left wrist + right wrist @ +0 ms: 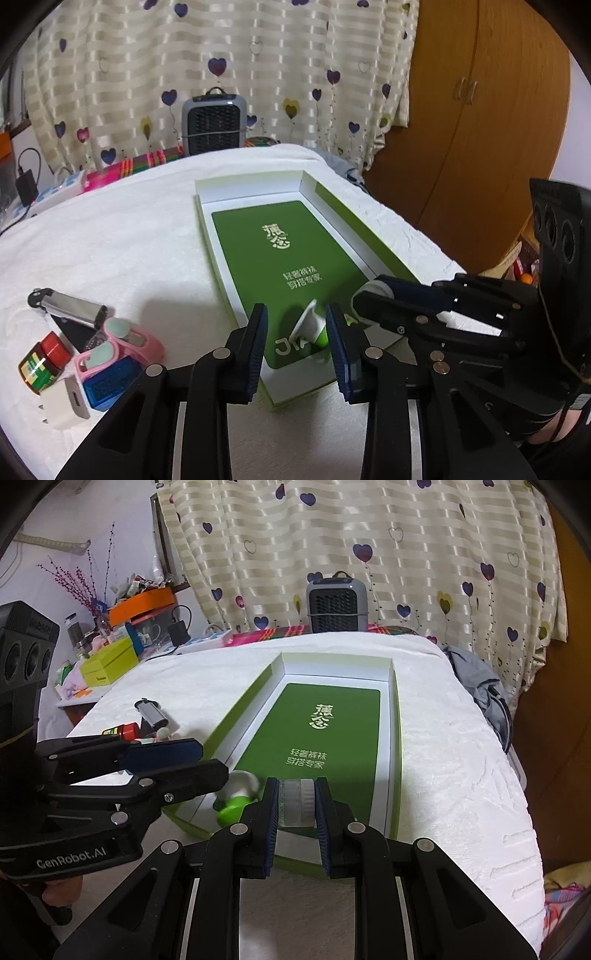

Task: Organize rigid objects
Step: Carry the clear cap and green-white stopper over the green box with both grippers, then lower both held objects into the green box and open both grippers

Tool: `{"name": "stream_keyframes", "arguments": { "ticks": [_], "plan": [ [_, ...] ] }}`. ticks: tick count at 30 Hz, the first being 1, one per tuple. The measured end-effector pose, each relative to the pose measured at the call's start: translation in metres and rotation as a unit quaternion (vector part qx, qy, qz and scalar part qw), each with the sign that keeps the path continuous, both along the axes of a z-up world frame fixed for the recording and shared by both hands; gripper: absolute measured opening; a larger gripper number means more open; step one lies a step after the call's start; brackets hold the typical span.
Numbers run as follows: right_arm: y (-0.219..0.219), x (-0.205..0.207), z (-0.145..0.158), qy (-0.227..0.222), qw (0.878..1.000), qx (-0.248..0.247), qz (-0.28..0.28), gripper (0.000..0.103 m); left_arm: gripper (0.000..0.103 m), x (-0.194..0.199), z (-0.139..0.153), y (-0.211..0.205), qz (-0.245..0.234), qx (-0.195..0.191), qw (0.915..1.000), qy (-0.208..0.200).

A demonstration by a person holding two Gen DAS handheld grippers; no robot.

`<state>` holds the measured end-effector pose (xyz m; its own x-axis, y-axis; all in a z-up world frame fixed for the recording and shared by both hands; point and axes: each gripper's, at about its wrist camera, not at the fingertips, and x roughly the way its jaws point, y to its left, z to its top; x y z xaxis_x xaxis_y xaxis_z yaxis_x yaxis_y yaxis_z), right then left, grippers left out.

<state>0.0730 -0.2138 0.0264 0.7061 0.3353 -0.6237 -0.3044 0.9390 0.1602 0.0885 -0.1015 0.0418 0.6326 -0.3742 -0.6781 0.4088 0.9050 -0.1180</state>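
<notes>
A shallow green and white box (pixel 334 206) (pixel 393 738) lies open on the white cloth. A green and white bottle (pixel 314 326) (pixel 234 801) lies in its near end. My left gripper (pixel 297 341) is open, its fingers on either side of the bottle, not touching it. My right gripper (pixel 296 805) is shut on a clear jar with a white lid (pixel 297 801), held low over the box's near end; the jar's white end (pixel 373 286) shows in the left wrist view. A heap of small objects lies left of the box: a silver lighter (pixel 72 306) (pixel 151 712), a red-capped jar (pixel 42 362) (pixel 125 731), pink pieces (pixel 125 339), a blue case (pixel 107 380).
A grey fan heater (pixel 214 123) (pixel 338 603) stands at the table's far edge before the heart curtain. A wooden wardrobe (pixel 480 129) is at the right. Cluttered shelves with a yellow-green box (pixel 107 662) are at the left. Grey cloth (pixel 476 686) hangs off the far right corner.
</notes>
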Motion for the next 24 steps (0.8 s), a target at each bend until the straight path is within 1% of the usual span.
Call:
{"name": "stream_keyframes", "arguments": {
  "ticks": [4, 8, 11, 12, 15, 21, 24],
  "plan": [
    [-0.002, 0.001, -0.001, 0.007, 1.000, -0.007, -0.002, 0.020, 0.031, -0.001, -0.002, -0.002, -0.004, 0.004, 1.0000, 0.001],
    [-0.001, 0.005, -0.006, 0.024, 1.000, -0.018, 0.001, 0.021, 0.031, -0.002, -0.008, -0.004, -0.003, 0.020, 0.9998, 0.009],
    [-0.002, 0.004, -0.008, 0.028, 0.999, -0.026, -0.001, 0.028, 0.031, -0.007, -0.010, -0.006, -0.003, 0.030, 0.9995, 0.007],
    [-0.003, 0.004, -0.007, 0.028, 0.999, -0.028, -0.003, 0.032, 0.031, -0.009, -0.010, -0.006, -0.004, 0.031, 0.9995, 0.007],
    [-0.007, 0.002, -0.006, 0.026, 0.999, -0.034, -0.003, 0.037, 0.031, -0.015, -0.010, -0.008, -0.008, 0.027, 0.9995, 0.010],
    [-0.011, -0.002, -0.007, 0.023, 0.998, -0.048, 0.013, 0.038, 0.031, -0.025, -0.010, -0.011, -0.019, 0.010, 0.9996, 0.017],
    [-0.013, -0.003, -0.007, 0.023, 0.998, -0.058, 0.011, 0.038, 0.031, -0.028, -0.010, -0.016, -0.028, 0.007, 0.9994, 0.019]
  ]
}}
